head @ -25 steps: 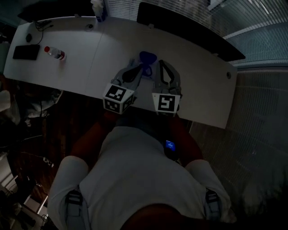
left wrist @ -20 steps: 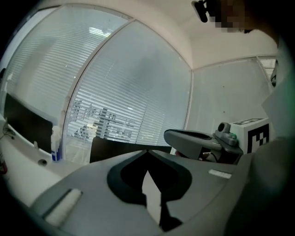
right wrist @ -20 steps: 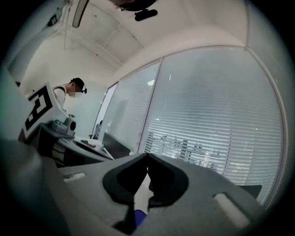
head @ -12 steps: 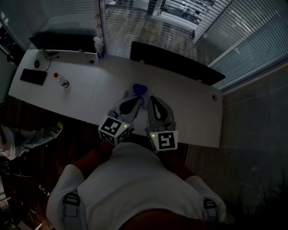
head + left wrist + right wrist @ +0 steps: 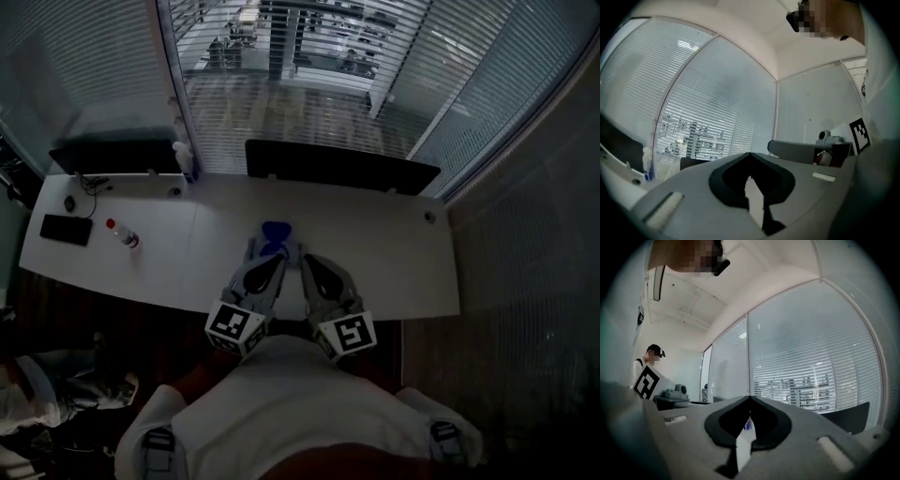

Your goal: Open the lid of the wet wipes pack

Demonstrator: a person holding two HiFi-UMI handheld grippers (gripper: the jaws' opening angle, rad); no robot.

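Grey plastic jaws of the left tool [image 5: 750, 159] are closed tip to tip with nothing between them, and the right tool [image 5: 750, 401] is closed and empty in the same way. Both tools point level toward the slatted window and hang side by side over the near edge of the white worktop [image 5: 375, 253], close to the person's body. The wet wipes pack [image 5: 274, 234] lies flat on the worktop just beyond the tool tips, its blue part at the far end; neither tool touches it. In the dim head view the pack is too small to show whether the lid stands open or lies shut. No grip on the lid exists at this moment, so completion cannot be confirmed.
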